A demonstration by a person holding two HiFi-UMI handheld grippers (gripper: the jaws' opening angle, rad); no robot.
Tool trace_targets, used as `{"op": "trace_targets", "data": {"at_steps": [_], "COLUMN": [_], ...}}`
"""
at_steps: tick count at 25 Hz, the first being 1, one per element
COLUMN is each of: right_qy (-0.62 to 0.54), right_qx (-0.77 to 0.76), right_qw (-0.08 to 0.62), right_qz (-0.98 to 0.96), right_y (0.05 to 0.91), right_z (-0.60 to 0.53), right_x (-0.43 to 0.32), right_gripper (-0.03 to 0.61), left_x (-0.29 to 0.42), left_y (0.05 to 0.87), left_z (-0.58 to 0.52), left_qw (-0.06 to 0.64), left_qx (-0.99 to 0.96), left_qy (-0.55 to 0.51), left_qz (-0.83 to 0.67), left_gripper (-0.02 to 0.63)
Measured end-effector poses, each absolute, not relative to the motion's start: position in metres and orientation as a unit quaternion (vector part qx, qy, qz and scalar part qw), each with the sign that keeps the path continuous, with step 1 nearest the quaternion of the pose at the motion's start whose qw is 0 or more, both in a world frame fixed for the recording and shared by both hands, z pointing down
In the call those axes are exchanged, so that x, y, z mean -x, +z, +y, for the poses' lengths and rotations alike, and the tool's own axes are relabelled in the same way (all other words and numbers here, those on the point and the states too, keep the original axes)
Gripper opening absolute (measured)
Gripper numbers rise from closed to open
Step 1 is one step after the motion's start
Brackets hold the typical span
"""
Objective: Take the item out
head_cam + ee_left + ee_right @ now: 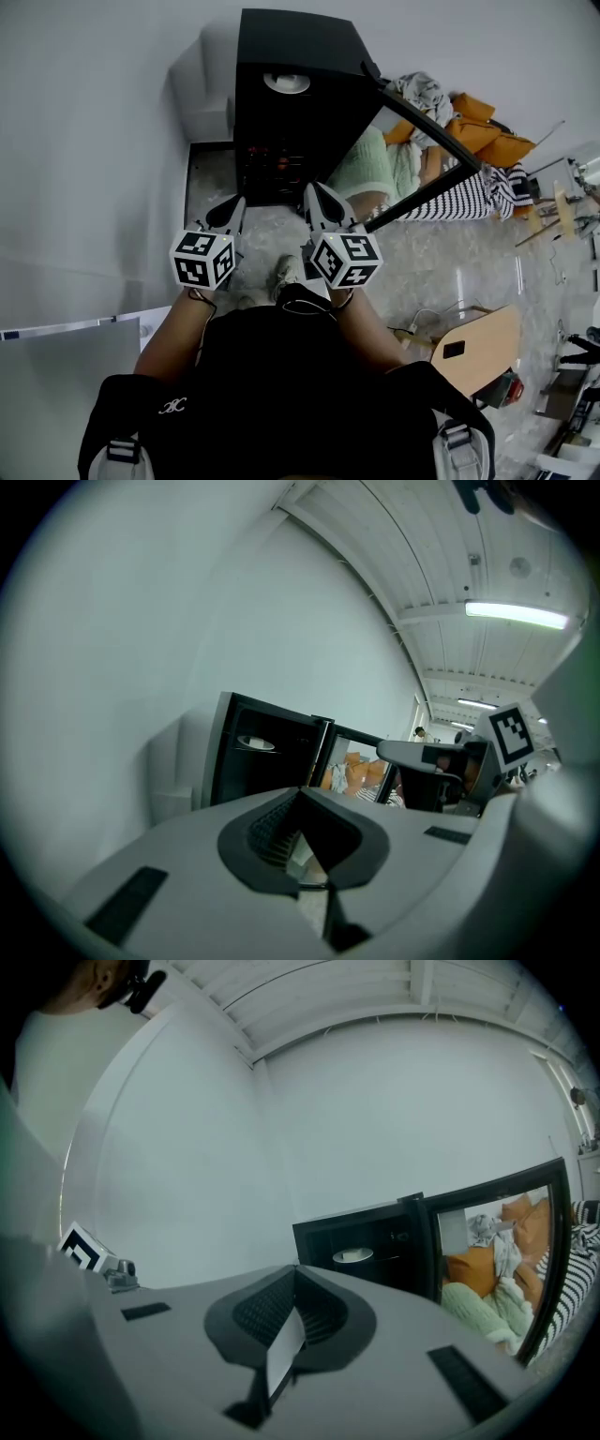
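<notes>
A black cabinet (295, 56) stands against the wall with its glass door (427, 141) swung open to the right. A white round dish (286, 82) sits on its upper shelf; it also shows in the left gripper view (255, 743) and the right gripper view (353, 1256). Small reddish things (272, 164) lie dimly on a lower shelf. My left gripper (232, 210) and right gripper (317, 195) point at the cabinet's front, short of its opening. Both are shut with nothing between the jaws (300, 794) (295, 1274).
A grey box (202, 94) stands left of the cabinet against the white wall. Behind the open door lie a green blanket (366, 164), orange cushions (487, 131) and striped fabric (469, 197). A wooden board (478, 352) stands on the floor at the right.
</notes>
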State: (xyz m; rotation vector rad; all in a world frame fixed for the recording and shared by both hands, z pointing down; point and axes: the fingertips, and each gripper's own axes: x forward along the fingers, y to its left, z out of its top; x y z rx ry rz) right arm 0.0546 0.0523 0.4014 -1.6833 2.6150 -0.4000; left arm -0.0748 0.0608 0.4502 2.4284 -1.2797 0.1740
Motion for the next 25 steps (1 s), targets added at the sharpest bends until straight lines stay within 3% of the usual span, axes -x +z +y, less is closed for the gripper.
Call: {"op": "trace_targets", "data": {"at_steps": [25], "right_qy": [-0.160], "right_qx": [0.545], "right_qw": [0.014], "right_qz": [0.823], "right_y": [0.435], "right_z": [-0.117], "right_x": [-0.096], "right_gripper": [0.008], "left_x": [0.048], "left_y": [0.463], "left_z": [-0.081], "left_qw": [0.187], "left_qx": [-0.859], "left_qy": [0.087], "left_qz": [-0.469], "left_gripper": [0.006]}}
